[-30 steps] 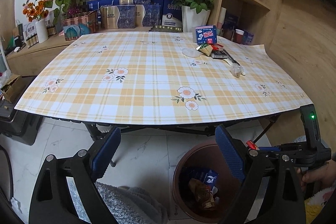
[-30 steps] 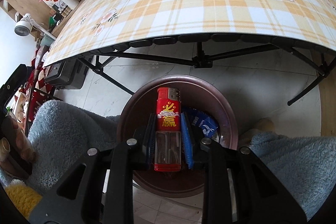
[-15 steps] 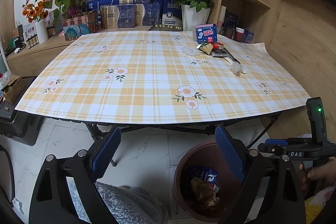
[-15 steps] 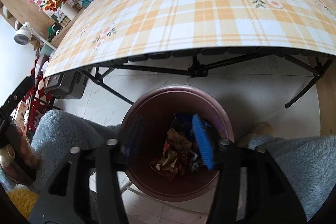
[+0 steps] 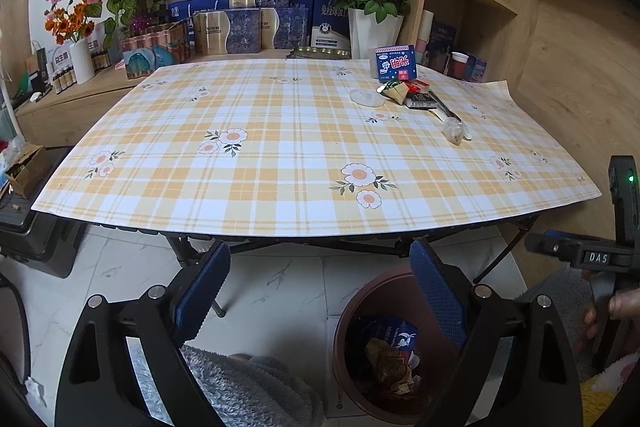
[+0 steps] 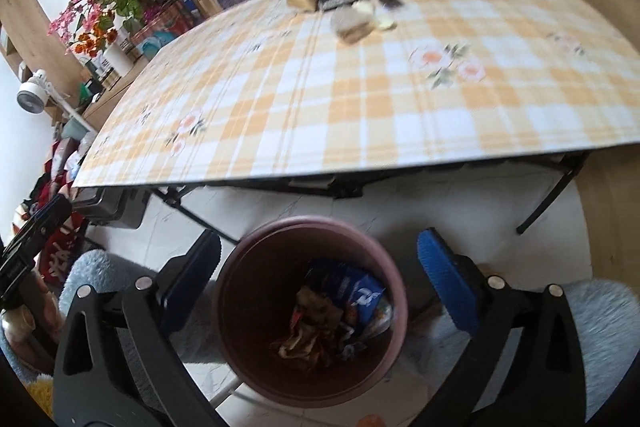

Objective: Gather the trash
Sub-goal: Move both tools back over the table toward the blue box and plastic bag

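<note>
1. The right gripper point(image 6: 318, 267) hangs above the round brown plastic bin point(image 6: 396, 303) on the white tiled floor, its blue-padded jaws opening wide with nothing between them; only the bin's mouth shows through the gap.

2. The left gripper point(image 5: 320, 287) points at the near edge of the surface, a folding table under a yellow-and-white checked cloth with daisy prints point(image 5: 280, 155). Its jaws stand wide apart and carry nothing.

3. Done so far, judging by the bin: crumpled brownish wrappers point(image 6: 310, 331) and a blue-and-white packet point(image 6: 356, 293) lie at the bottom. No single item can be picked out clearly beyond these.

4. Left to do: a cluster of litter sits at the far right part of the surface, well apart from both grippers. It includes a clear crumpled plastic wrapper point(image 5: 455, 131), a round translucent lid point(image 5: 367, 97), a folded gold-and-green foil packet point(image 5: 394, 91), a flat dark-and-red carton point(image 5: 419, 101) and a thin dark stick-like piece point(image 5: 444, 109). The task looks partly complete, with several trips probably remaining.

5. An upright blue-and-red printed box point(image 5: 396, 63) stands behind the cluster; whether it counts as trash cannot be told.

6. The thin dark piece lies flat, its long axis running diagonally from the carton toward the near right edge. The clear wrapper, nearest the grippers, has no marked long axis.
</note>
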Demonstrator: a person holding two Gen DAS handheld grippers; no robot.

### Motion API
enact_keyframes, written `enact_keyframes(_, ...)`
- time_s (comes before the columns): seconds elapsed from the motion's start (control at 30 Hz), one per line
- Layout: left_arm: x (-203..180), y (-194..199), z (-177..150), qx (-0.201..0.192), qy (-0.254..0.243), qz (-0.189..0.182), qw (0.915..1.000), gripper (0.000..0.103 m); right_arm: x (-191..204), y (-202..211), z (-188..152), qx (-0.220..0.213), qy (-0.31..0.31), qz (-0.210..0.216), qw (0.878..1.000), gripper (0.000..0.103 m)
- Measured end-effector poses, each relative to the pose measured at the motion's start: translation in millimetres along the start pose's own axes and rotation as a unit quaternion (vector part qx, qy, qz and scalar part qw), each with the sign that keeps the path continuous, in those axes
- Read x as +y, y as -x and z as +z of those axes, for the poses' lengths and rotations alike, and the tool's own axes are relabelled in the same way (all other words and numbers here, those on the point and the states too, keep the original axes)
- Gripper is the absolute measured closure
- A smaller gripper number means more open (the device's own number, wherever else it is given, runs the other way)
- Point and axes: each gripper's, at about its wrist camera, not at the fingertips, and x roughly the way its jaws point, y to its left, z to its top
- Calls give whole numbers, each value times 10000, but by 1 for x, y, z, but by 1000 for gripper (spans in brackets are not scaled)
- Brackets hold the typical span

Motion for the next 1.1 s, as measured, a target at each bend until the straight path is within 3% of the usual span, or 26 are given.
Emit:
enact_keyframes(0.37,3,-4,3,104,69,77,9999,14,-10,21,29,-520,558,-592,9953,6)
enact_keyframes(0.63,16,-7,15,90,332,234,9991,14,-20,19,52,-637,782,-653,9928,6)
enact_keyframes(0.9,27,-24,47,-77,492,206,9986,14,-21,-4,86,-386,1018,-276,9937,6)
enact_keyframes(1.1,31,-48,78,-136,512,234,9983,14,-5,-33,115,-341,1795,-633,9811,6)
